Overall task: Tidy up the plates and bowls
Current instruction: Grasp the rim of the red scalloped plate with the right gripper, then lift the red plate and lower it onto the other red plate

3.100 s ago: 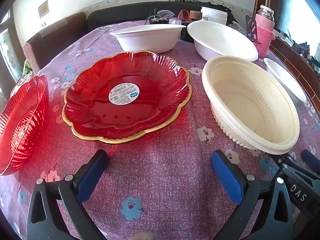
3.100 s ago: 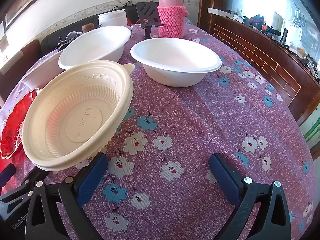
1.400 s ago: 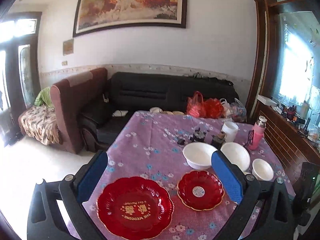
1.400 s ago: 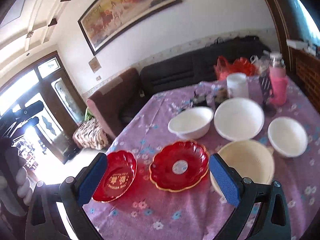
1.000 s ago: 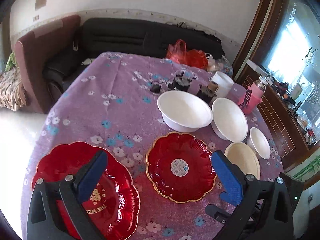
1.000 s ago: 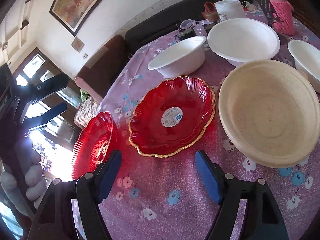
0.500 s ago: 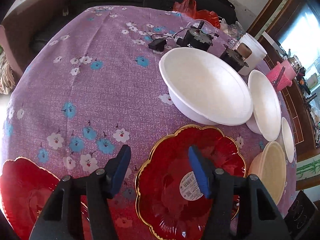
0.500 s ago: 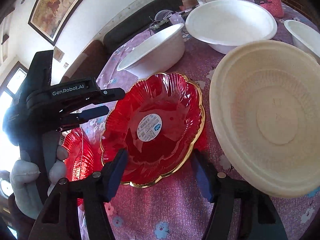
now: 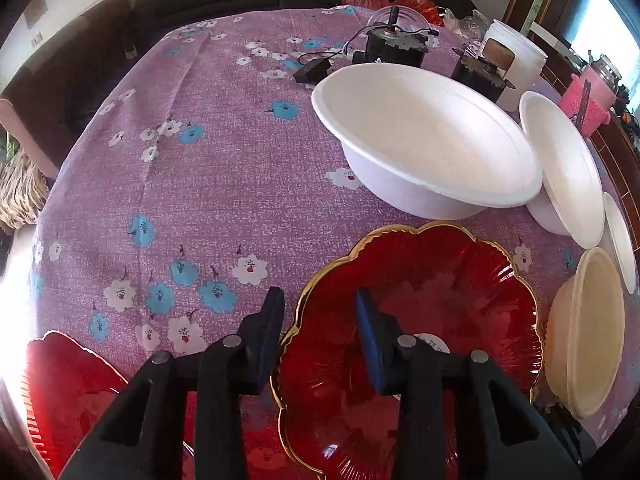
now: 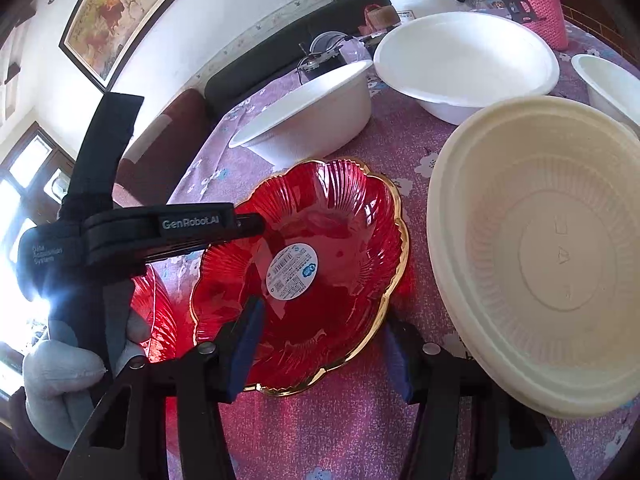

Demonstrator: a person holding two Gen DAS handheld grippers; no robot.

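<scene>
1. Straddling the near-left rim of the scalloped red glass plate (image 9: 420,320), the left gripper (image 9: 320,320) has one blue pad outside the gilt edge and one over the plate's well; its jaws have just been closing, are now fairly narrow, and the pads do not visibly press the rim.
2. Right gripper (image 10: 320,344): at the same plate's opposite edge, one pad inside the well, the other outside the rim on the cloth; jaws about half open, just been closing, gap visible to the rim, nothing gripped.
3. Plate position: flat on the purple floral tablecloth (image 9: 180,184), label sticker (image 10: 291,266) facing up. Round, so no long axis.
4. Open room: broad bare cloth beyond and to the left of the plate in the left wrist view, reaching the table's far edge.
5. Neighbours: a second red plate (image 9: 72,392) near its left; a cream ribbed plastic bowl (image 10: 544,256) just beside its right, apart from it by a narrow strip of cloth.
6. Beyond: a white foam bowl (image 9: 424,144) near the plate's far rim, a second white bowl (image 9: 568,168) at its right, a smaller third (image 9: 622,236) after that.
7. Far clutter: two dark motor-like parts, a white tub (image 9: 516,60), a pink-sleeved bottle (image 9: 592,92).
8. A grey-gloved hand (image 10: 60,376) holds the left gripper's handle.
</scene>
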